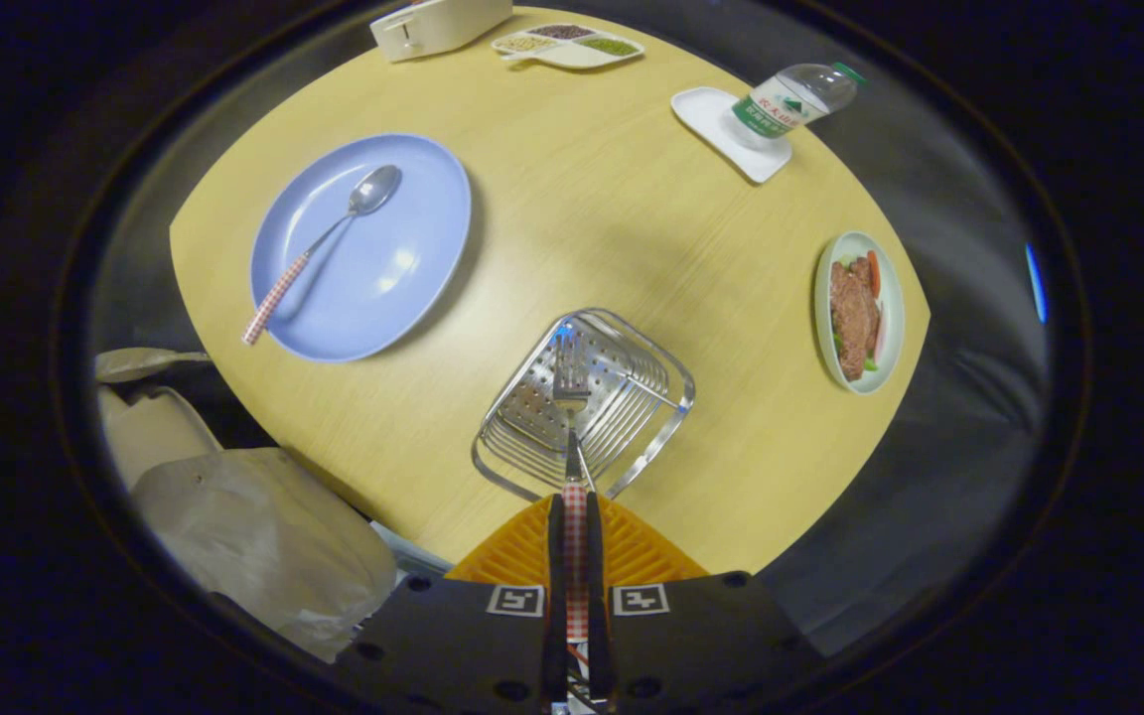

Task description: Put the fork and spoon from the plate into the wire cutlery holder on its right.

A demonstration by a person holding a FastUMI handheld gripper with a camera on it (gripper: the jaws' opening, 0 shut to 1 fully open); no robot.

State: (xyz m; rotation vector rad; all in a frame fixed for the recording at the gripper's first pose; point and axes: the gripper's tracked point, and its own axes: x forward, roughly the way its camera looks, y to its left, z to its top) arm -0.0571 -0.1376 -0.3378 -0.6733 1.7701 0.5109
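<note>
My gripper (574, 508) is shut on the checked handle of the fork (571, 392), both fingers pressing on it. The fork points away from me, its tines hanging over the open mouth of the wire cutlery holder (643, 369) just ahead of the fingers. I cannot tell whether the tines touch the holder's perforated bottom. Off to the left and farther away, the blue plate (403, 268) carries the spoon (329, 238), whose checked handle sticks out over the plate's near rim.
On the round wooden table (592, 199): an oval dish of meat and vegetables (858, 312) right of the holder, a water bottle (792, 99) on a white tray (721, 134) beyond, a divided snack dish (568, 45) and a white box (438, 25) at the far edge. Pale cloth bags (254, 536) lie left of the gripper.
</note>
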